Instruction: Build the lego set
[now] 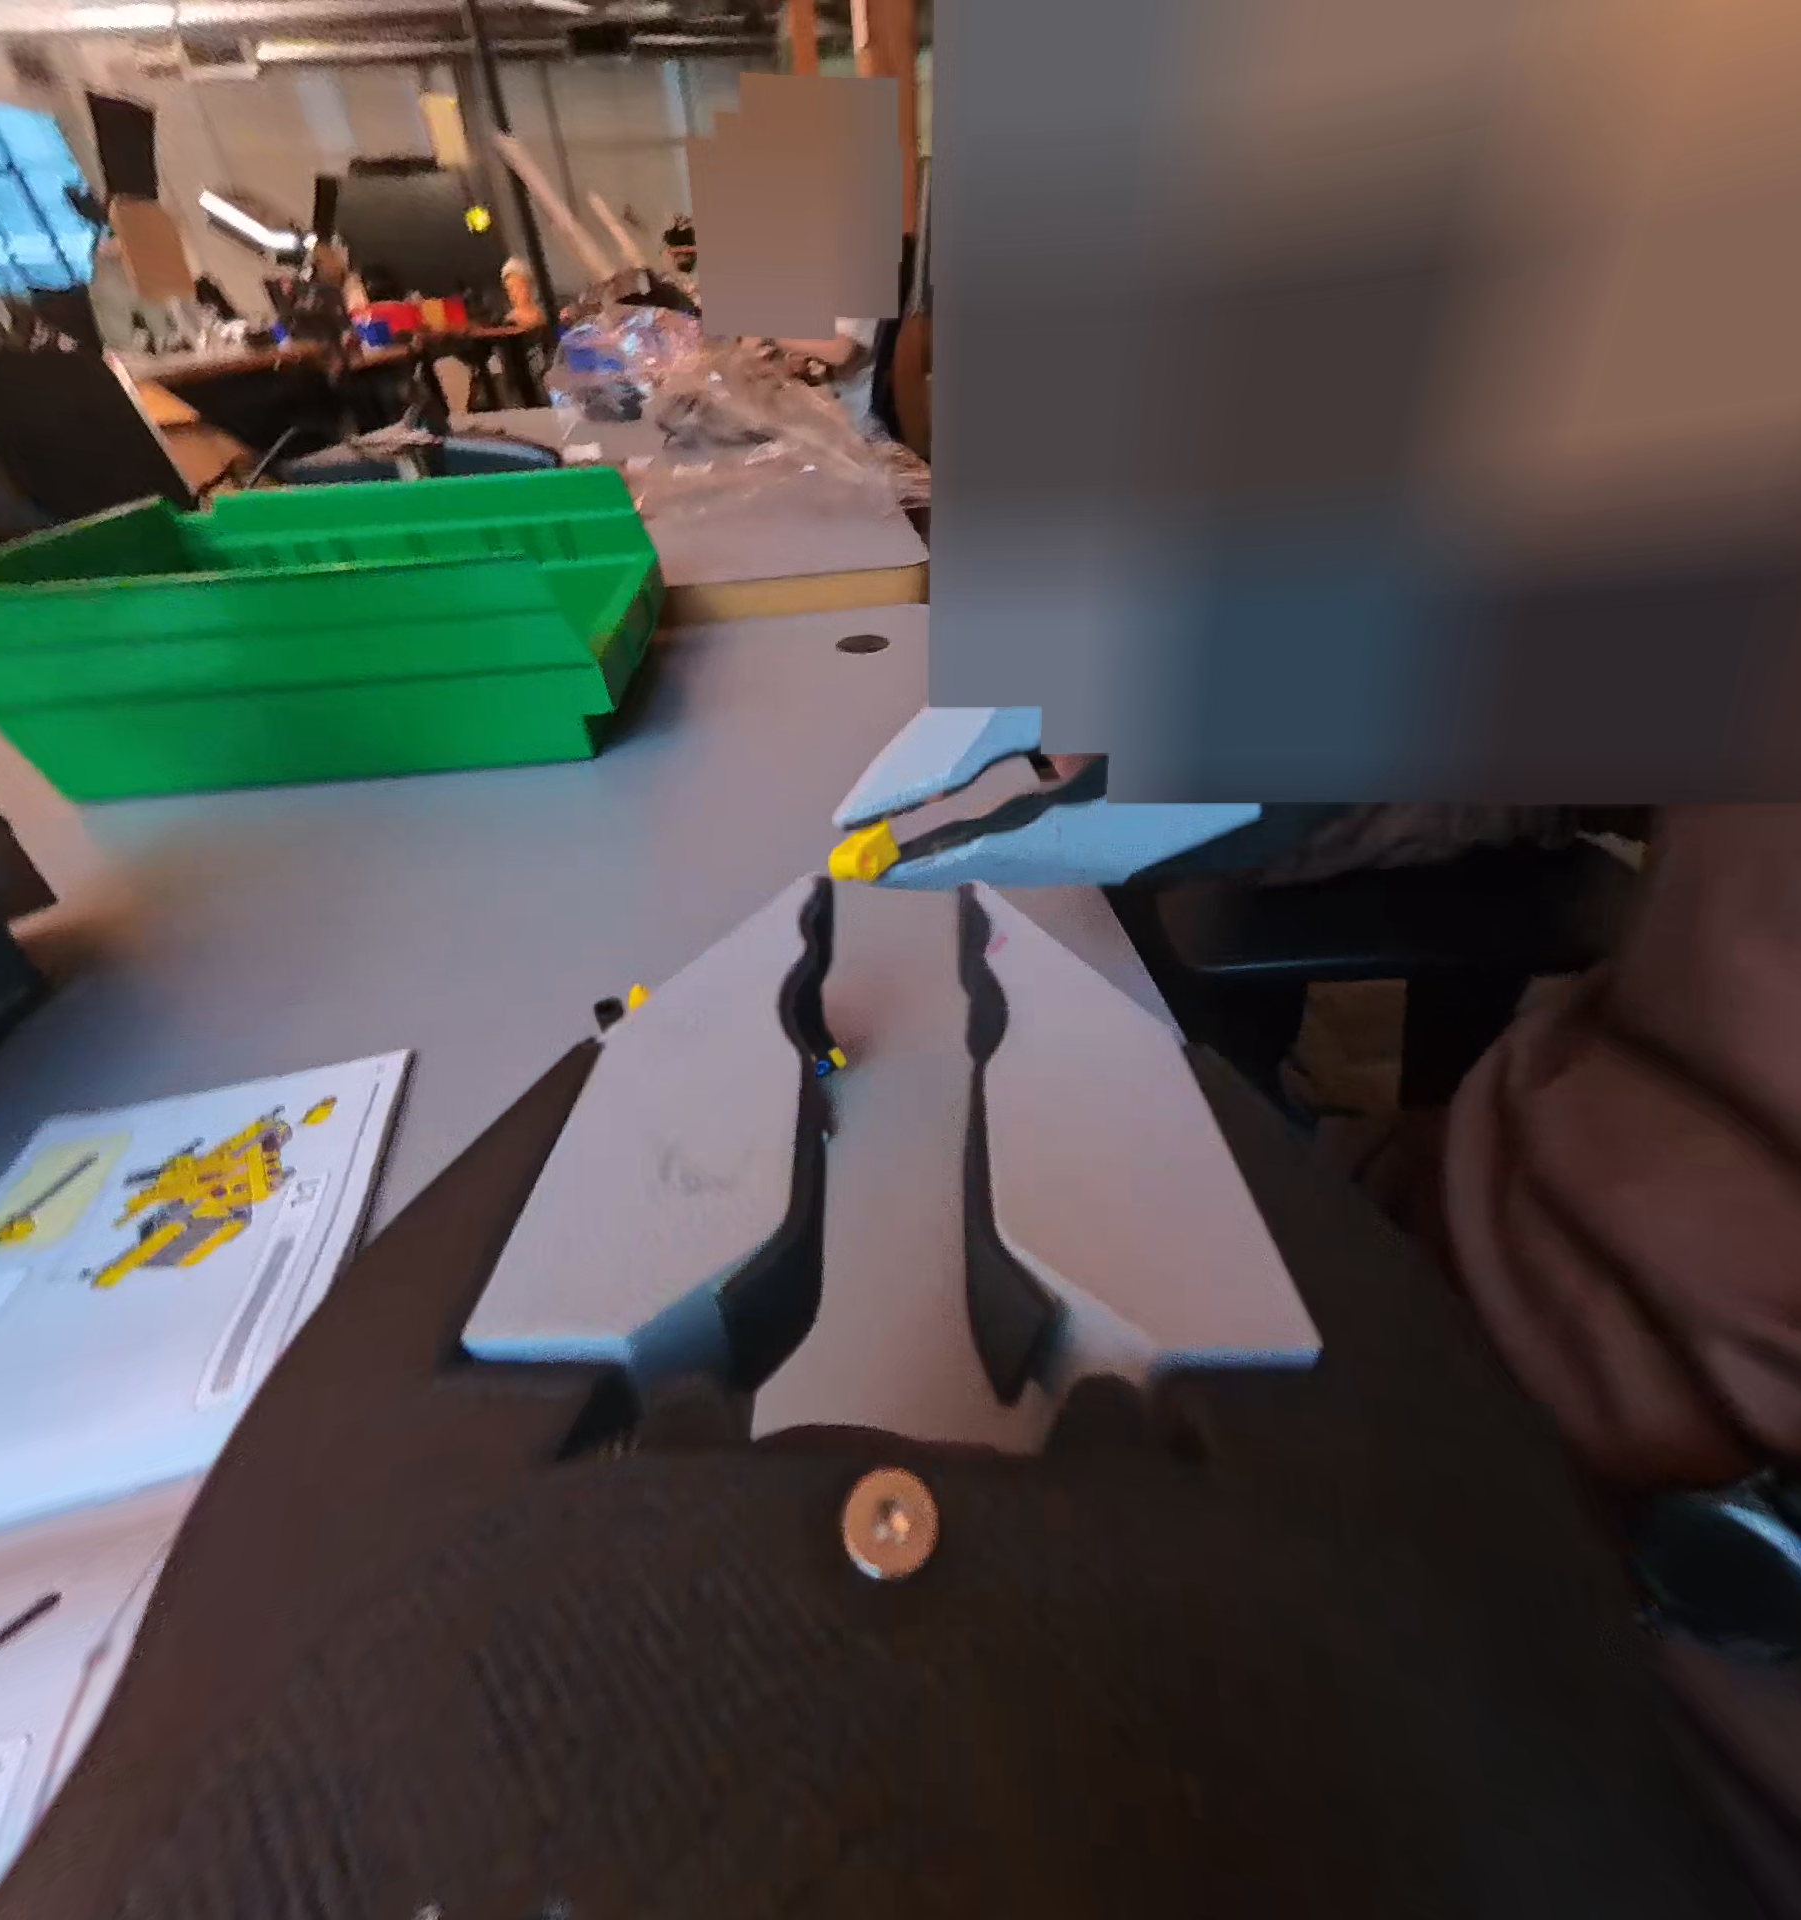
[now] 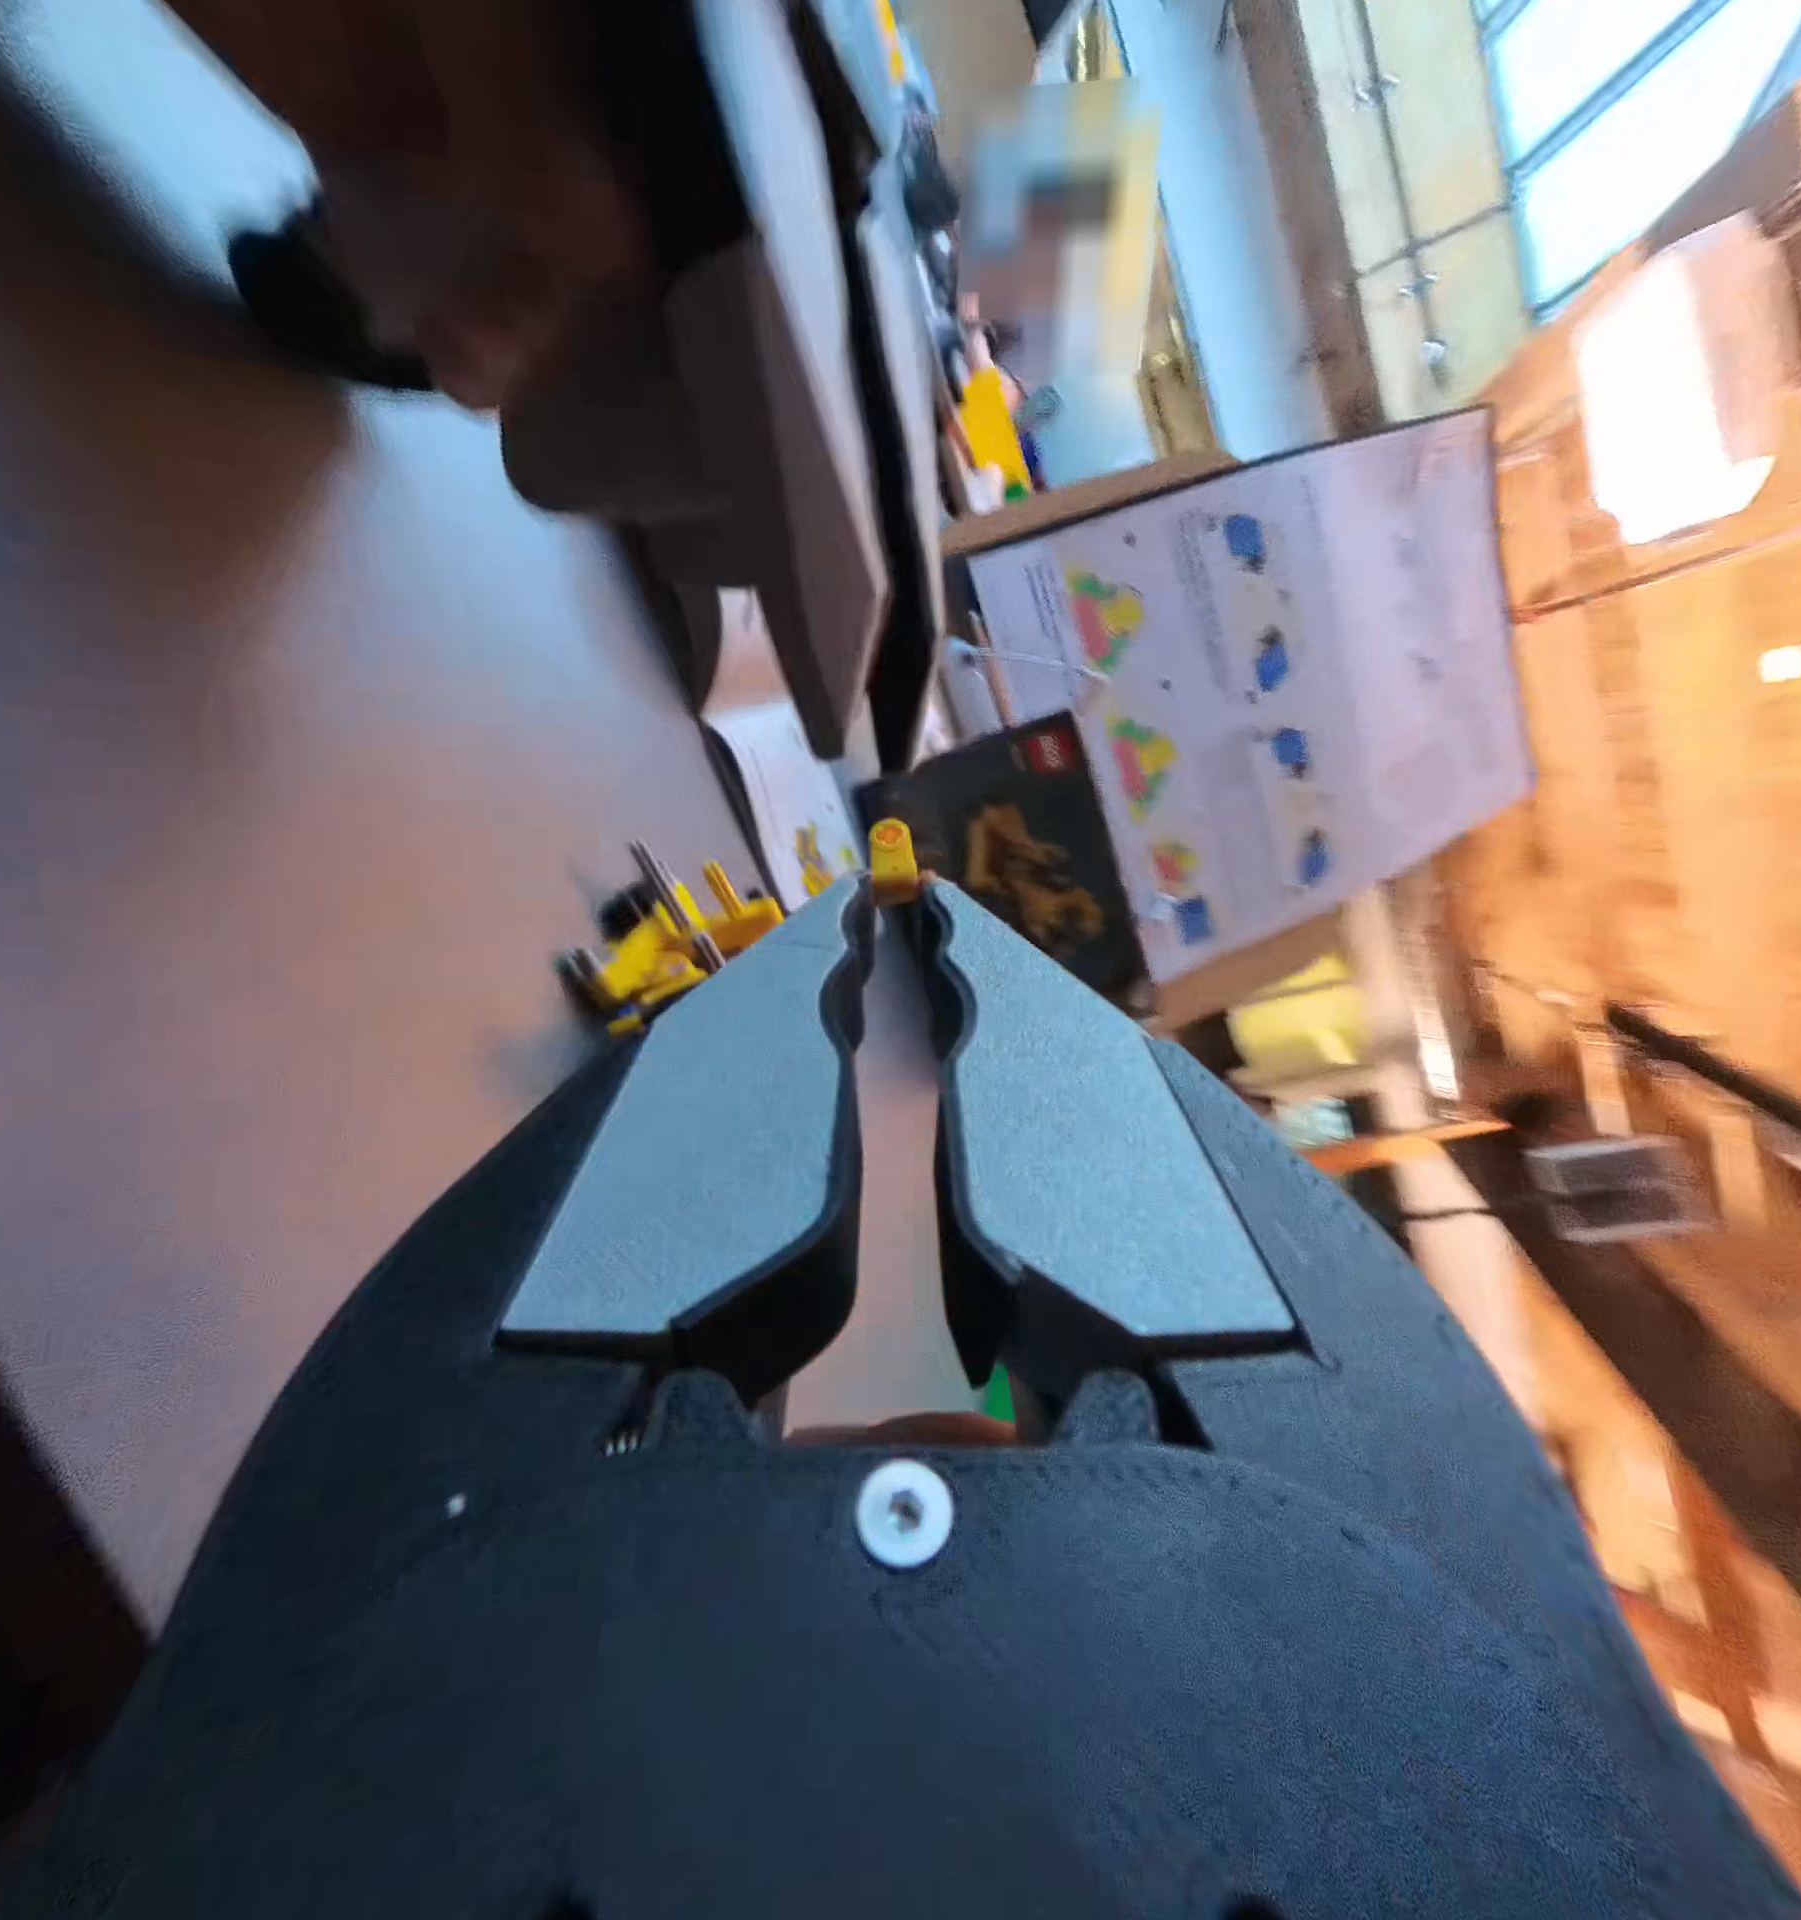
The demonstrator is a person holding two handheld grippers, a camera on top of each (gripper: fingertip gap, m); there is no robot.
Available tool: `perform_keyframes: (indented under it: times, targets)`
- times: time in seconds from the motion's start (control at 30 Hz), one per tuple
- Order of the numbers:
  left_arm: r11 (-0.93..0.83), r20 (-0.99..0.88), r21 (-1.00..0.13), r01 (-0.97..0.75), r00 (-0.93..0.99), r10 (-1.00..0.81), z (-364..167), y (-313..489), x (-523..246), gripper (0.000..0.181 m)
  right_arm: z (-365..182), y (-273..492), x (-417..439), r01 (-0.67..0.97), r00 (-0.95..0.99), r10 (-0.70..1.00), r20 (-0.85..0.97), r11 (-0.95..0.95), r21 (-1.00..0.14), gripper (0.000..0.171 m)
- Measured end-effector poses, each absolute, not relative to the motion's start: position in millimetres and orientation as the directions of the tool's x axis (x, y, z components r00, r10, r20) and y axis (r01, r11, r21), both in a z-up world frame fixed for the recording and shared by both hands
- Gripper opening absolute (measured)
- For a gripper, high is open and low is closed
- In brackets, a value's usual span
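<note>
Right wrist view: right gripper [image 2: 892,883] pinches a small yellow piece [image 2: 890,854] by its very end, half-built yellow model [image 2: 667,951] on the surface at 9 o'clock; left gripper [image 1: 891,894] narrowly parted, empty; shallow hold, piece may pivot or drop.

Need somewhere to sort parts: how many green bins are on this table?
1: the green bin lies at the table's far left, beyond the instruction booklet. More may be hidden.

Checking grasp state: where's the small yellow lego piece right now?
The yellow lego piece is pinched at the right gripper tips; in the left wrist view it sits just beyond the open left gripper, above the grey table.
</note>
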State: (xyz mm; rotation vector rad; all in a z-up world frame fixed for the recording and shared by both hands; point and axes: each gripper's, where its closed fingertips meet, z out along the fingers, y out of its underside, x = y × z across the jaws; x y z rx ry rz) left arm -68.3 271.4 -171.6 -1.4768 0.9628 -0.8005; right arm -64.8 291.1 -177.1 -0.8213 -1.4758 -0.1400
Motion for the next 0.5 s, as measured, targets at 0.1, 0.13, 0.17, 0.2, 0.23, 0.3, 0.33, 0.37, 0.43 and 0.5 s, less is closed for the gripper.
perform_keyframes:
  times: [0.1,0.13,0.17,0.2,0.23,0.3,0.33,0.37,0.43,0.5]
  targets:
    - [-0.122,0.054,-0.987,-0.108,0.490,-0.870,-174.9,280.7,-68.4,0.033,-185.8,297.7,-67.5,0.617,0.113,0.272,0.956,0.735,-0.282,0.004]
    - [-0.152,0.072,-0.981,-0.118,0.508,-0.858,-178.6,283.1,-67.6,0.035,-184.9,297.7,-68.9,0.621,0.119,0.249,0.961,0.737,-0.268,0.005]
    - [-0.175,0.077,-0.975,-0.138,0.525,-0.847,-182.7,285.1,-66.9,0.034,-182.2,297.3,-70.0,0.622,0.130,0.223,0.966,0.740,-0.255,0.004]
    - [-0.187,0.073,-0.969,-0.159,0.538,-0.840,-186.1,286.1,-66.1,0.032,-179.4,297.8,-70.7,0.626,0.143,0.203,0.969,0.740,-0.247,0.004]
    - [-0.185,0.063,-0.967,-0.173,0.544,-0.837,-187.4,286.3,-65.1,0.030,-178.4,299.0,-71.2,0.631,0.147,0.193,0.970,0.737,-0.242,0.004]
    - [-0.170,0.043,-0.970,-0.174,0.565,-0.824,-185.8,288.7,-65.6,0.025,-180.8,302.1,-72.8,0.645,0.138,0.181,0.974,0.730,-0.227,0.004]
    - [-0.165,0.042,-0.972,-0.167,0.569,-0.821,-184.1,289.0,-65.8,0.024,-182.4,303.0,-73.7,0.651,0.130,0.169,0.977,0.729,-0.213,0.004]
    - [-0.165,0.046,-0.973,-0.159,0.570,-0.820,-182.6,288.9,-66.2,0.022,-184.1,303.8,-74.7,0.657,0.123,0.154,0.980,0.728,-0.197,0.004]
    - [-0.178,0.058,-0.973,-0.149,0.586,-0.808,-182.3,290.8,-69.3,0.018,-186.6,304.1,-76.9,0.667,0.114,0.134,0.984,0.724,-0.175,0.004]
    - [-0.196,0.077,-0.971,-0.139,0.593,-0.802,-183.0,291.7,-71.1,0.013,-188.8,301.3,-79.6,0.663,0.105,0.129,0.986,0.730,-0.166,0.004]
